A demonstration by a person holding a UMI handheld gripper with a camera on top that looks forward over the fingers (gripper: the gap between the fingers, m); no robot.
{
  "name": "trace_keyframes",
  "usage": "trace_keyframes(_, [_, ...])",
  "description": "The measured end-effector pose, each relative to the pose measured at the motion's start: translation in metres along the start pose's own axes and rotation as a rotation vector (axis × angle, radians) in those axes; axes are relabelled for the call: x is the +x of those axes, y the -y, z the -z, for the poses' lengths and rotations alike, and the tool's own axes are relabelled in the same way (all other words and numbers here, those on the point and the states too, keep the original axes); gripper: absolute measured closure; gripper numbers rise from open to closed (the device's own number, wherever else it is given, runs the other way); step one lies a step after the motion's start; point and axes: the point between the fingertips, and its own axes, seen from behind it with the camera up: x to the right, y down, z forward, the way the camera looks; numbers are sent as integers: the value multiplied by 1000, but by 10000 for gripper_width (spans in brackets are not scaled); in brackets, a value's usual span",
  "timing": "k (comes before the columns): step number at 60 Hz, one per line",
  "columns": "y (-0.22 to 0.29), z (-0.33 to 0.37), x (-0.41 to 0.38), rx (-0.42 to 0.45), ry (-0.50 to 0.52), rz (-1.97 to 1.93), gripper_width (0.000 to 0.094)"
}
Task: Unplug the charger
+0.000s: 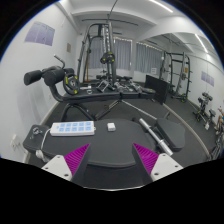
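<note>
Tongs point(110, 160) apart, holding nothing | white power strip point(73, 128) lies on dark surface point(120, 185), ahead-left of the tips | small white charger point(111, 127) just beside it, cable trailing | step: approach | advice: swing left, straddle the charger body, pull straight off without dragging the strip

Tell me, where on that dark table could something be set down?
The dark table looks bare to the right, beyond the silver cylindrical tool. It is crowded to the left, around the white rectangular power strip and small white charger. The hand-held gripper hangs open just short of them, holding nothing.
</note>
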Motion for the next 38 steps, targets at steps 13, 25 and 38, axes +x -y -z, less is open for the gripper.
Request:
trace_keyframes(13, [-28,120,-10,16,16,-25,82])
trace_keyframes(25, [-43,165,-22,43,17,-26,82])
trace_keyframes(38, [-45,180,-32,71,4,19,84])
